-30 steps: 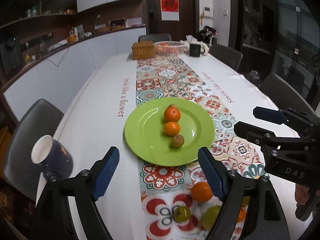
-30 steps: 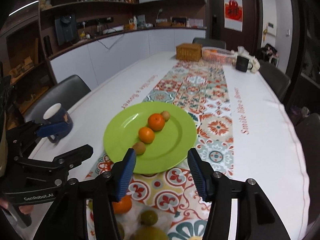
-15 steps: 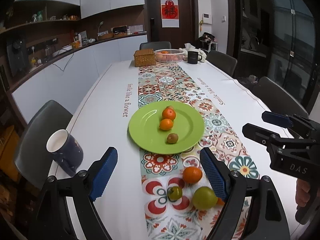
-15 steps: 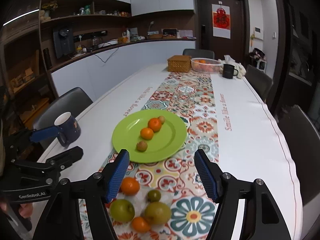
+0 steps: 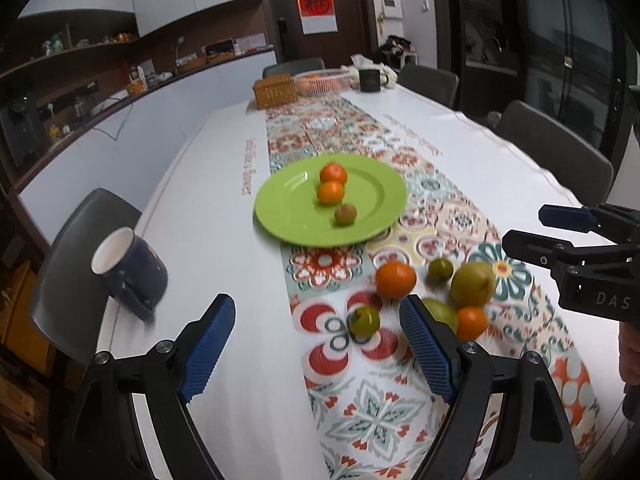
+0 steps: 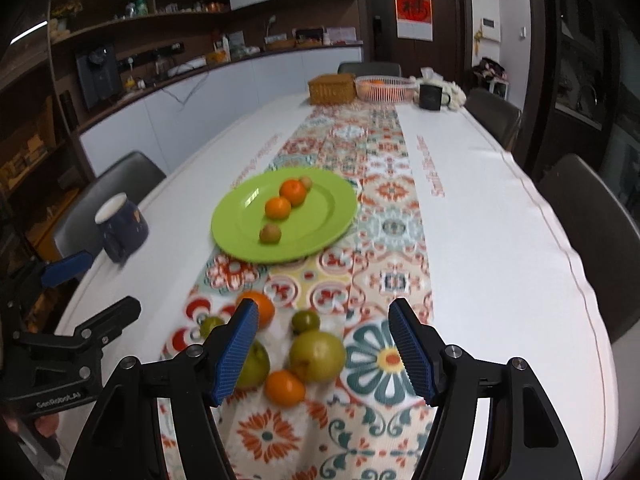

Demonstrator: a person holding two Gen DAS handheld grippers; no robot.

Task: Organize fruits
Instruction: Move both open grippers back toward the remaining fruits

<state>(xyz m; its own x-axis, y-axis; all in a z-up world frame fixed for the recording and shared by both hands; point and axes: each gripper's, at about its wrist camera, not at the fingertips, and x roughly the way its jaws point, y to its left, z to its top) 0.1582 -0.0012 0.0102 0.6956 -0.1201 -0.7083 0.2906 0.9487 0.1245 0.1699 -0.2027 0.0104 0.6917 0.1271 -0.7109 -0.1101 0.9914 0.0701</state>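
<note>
A blue mug (image 5: 130,270) sits on the white worktop (image 5: 208,216) – far off stand a wicker box (image 5: 276,90), a black mug (image 5: 370,79) (near the chairs) and a red door poster (image 5: 316,3).

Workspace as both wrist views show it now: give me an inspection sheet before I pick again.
Surface: long white table with a patterned floral runner down its middle.
Job's things: round green plate holding two oranges, a brown kiwi and a small fruit behind; six loose fruits clustered on the runner.
Clutter: dark blue mug; far end, wicker box, pink basket, black mug.
Grippers: left claw open, empty; right claw open, empty, over the cluster.
Cables: one along the back counter.
Surroundings: grey chairs, shelves, dark door.
</note>
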